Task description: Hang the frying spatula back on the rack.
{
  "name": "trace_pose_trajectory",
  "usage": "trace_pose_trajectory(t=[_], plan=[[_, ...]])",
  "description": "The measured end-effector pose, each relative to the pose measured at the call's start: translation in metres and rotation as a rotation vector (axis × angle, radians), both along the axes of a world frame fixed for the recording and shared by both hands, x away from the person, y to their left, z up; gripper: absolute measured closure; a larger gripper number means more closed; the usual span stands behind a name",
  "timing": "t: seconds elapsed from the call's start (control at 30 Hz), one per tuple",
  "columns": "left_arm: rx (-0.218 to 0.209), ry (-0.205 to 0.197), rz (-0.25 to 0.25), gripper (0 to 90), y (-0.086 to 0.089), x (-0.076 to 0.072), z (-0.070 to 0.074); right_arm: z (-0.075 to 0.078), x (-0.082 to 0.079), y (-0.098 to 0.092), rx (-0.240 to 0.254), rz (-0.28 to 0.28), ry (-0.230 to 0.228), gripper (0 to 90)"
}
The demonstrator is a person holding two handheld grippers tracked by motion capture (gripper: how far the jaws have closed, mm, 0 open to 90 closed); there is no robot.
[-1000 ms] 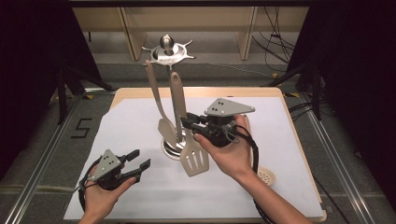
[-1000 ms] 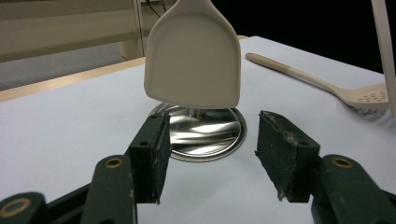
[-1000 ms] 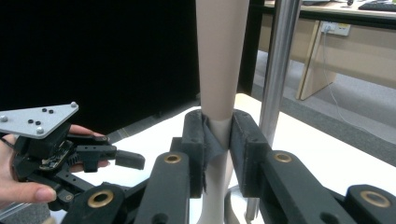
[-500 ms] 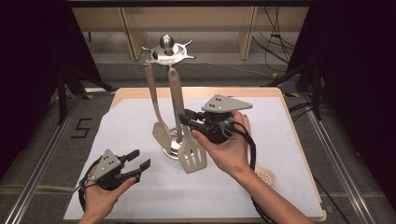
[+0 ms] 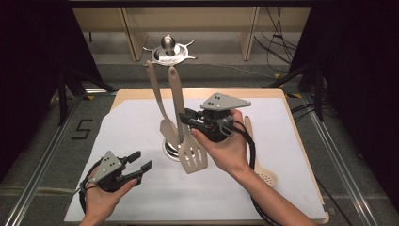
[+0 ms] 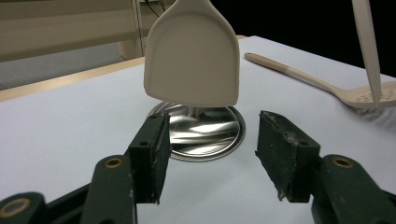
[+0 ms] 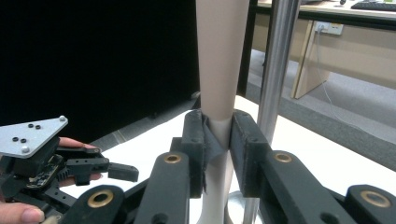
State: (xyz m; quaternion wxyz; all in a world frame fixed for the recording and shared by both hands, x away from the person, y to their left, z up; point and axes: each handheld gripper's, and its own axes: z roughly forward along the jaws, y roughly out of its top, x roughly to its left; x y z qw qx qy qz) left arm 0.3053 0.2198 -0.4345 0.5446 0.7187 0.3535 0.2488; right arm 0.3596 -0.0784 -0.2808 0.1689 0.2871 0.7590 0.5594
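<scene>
A: Where is the slotted spatula [image 5: 193,157] sitting?

B: Clamped between the right gripper [image 5: 186,117] jaws, handle running upward beside the stand's pole [image 7: 275,84]. The left gripper [image 5: 141,162] is idling open, farther away.

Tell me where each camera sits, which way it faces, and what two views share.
High view: above the table's near edge, facing forward and down on the utensil stand; both forearms enter from the bottom.
Left gripper view: rides the left gripper, low over the table, facing the stand's base; open jaws.
Right gripper view: rides the right gripper, clamped on the slotted spatula; left hand beyond.
Shared: high and left gripper views show the skimmer lying flat.
</scene>
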Motion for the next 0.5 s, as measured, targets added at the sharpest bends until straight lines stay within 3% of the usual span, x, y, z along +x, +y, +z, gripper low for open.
trace_pose_trajectory(t=[0.27,0.4,0.43,0.5], plan=[[0.001,0.000,-0.002,43.8,0.0003,0.0004,-0.0002,0.0002,0.0044,0.0014,-0.005,-0.001,-0.016,77.4],[-0.004,-0.001,-0.004,43.7,0.0000,0.0003,-0.0002,0.0001,0.0041,0.0021,-0.015,-0.018,0.004,77.3],[-0.007,0.003,0.000,43.7,-0.0002,-0.0002,-0.0002,-0.0007,0.0065,0.0023,-0.017,-0.004,-0.019,77.3],[-0.006,0.002,-0.002,43.7,-0.0001,-0.0002,-0.0001,-0.0008,0.0061,0.0026,-0.016,-0.019,-0.004,77.2]])
